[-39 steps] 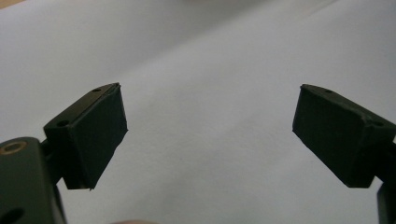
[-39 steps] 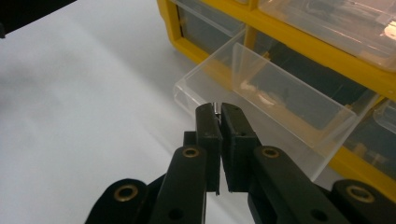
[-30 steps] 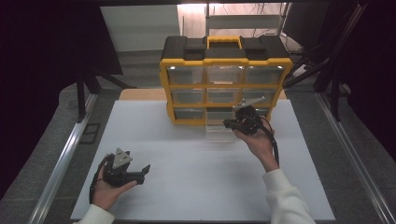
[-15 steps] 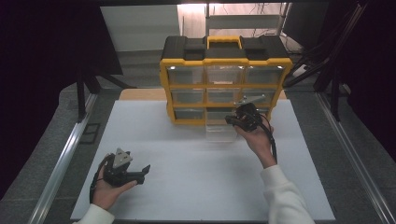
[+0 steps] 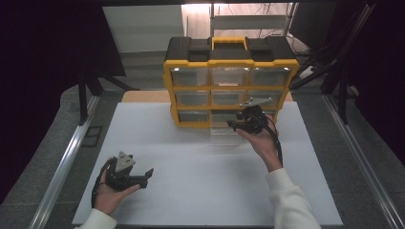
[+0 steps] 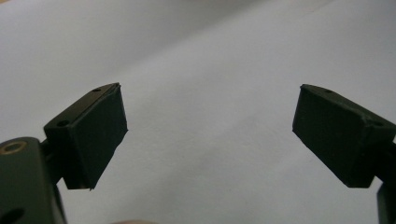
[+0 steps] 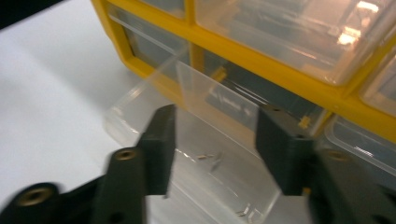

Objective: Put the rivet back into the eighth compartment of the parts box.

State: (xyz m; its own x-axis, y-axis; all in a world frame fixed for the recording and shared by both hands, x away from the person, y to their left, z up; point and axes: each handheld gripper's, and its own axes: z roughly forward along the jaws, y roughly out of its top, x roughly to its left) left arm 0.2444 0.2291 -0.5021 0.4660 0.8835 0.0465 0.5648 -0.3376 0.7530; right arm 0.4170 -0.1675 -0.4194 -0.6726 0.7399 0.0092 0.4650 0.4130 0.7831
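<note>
A flat white board [image 5: 200,186] covers the table across the lower half of the high view, smooth and matt. At upper centre a boxy organizer [image 5: 230,86] of yellow plastic with a black top is stood on it, its front a grid of clear plastic drawers. The drawer [image 5: 225,134] of the bottom row's middle is pulled out onto the board, a thin-walled transparent tray; in the right gripper view it is seen at centre [image 7: 205,154], with a few small pale bits lying on its floor. The right gripper [image 5: 234,125], of black blocky parts, is held just right of the drawer's front; its jaws have just been opening and are spread over the tray, with nothing pinched between the pads. The left gripper [image 5: 148,174] is rested at lower left, well apart, its jaws wide and empty above the bare board.
</note>
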